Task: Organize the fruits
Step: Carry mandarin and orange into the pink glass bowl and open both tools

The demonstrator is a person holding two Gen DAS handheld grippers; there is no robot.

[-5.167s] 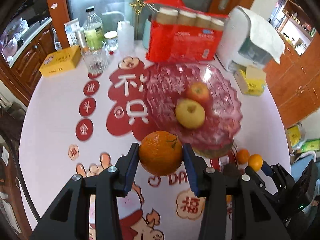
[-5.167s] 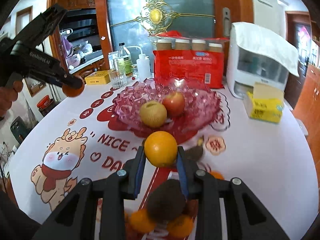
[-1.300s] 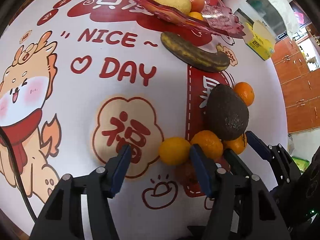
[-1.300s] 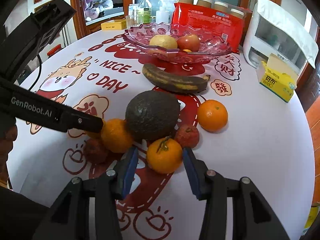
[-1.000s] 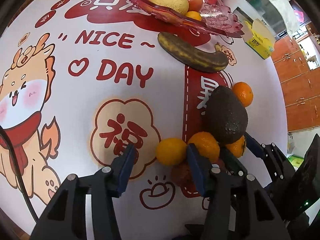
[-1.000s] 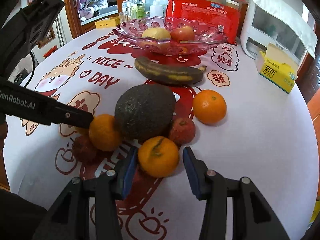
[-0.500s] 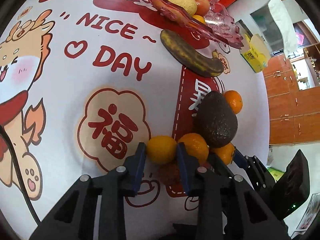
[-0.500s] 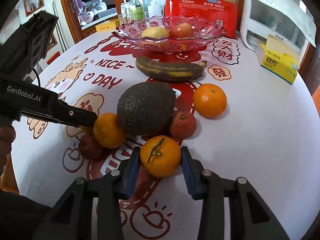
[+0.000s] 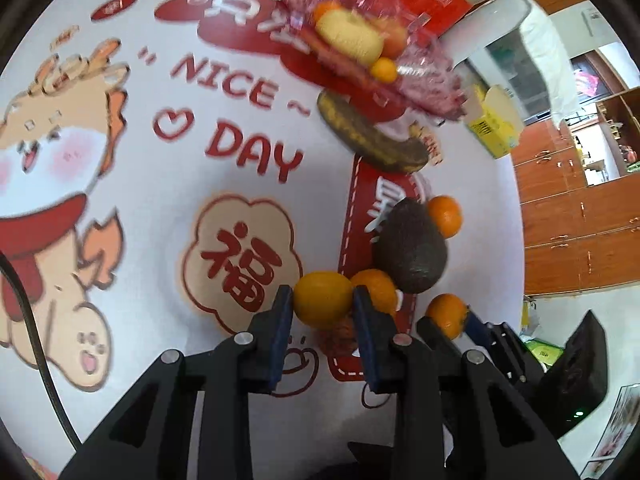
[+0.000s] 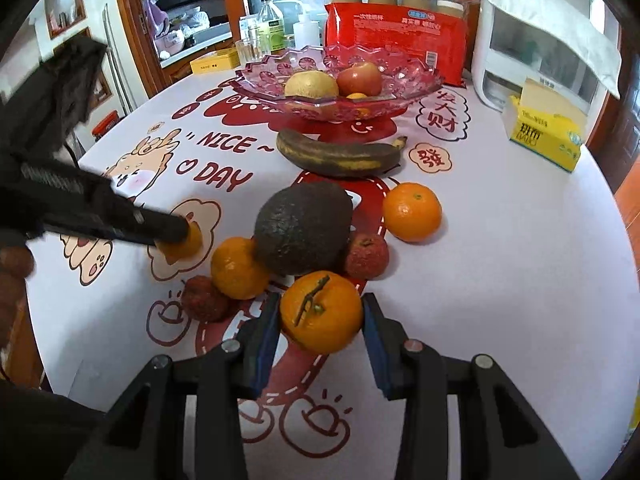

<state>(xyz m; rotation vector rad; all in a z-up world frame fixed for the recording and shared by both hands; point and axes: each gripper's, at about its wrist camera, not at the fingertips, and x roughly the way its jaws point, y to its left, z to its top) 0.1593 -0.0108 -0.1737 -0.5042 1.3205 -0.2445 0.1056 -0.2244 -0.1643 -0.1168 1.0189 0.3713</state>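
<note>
My left gripper [image 9: 323, 300] is shut on a small orange [image 9: 323, 299] and holds it just above the tablecloth; it also shows in the right wrist view [image 10: 178, 240]. My right gripper [image 10: 320, 316] is shut on a stemmed orange [image 10: 321, 312], lifted slightly. A dark avocado [image 10: 302, 227], two more oranges [image 10: 237, 268] [image 10: 412, 211], two red lychees [image 10: 366, 255] [image 10: 204, 298] and a brown banana [image 10: 340, 156] lie on the cloth. The pink glass fruit bowl [image 10: 412, 84] at the back holds a pear, an apple and a small orange.
Behind the bowl stand a red pack of cups [image 10: 400, 40], bottles and a glass [image 10: 252, 50]. A white appliance [image 10: 536, 40] and a yellow tissue box [image 10: 544, 132] are at the right. The table edge runs along the right and near side.
Both grippers have closed on their oranges. The left gripper has lifted its orange and pulled left, away from the fruit pile; the right one has raised its orange a little.
</note>
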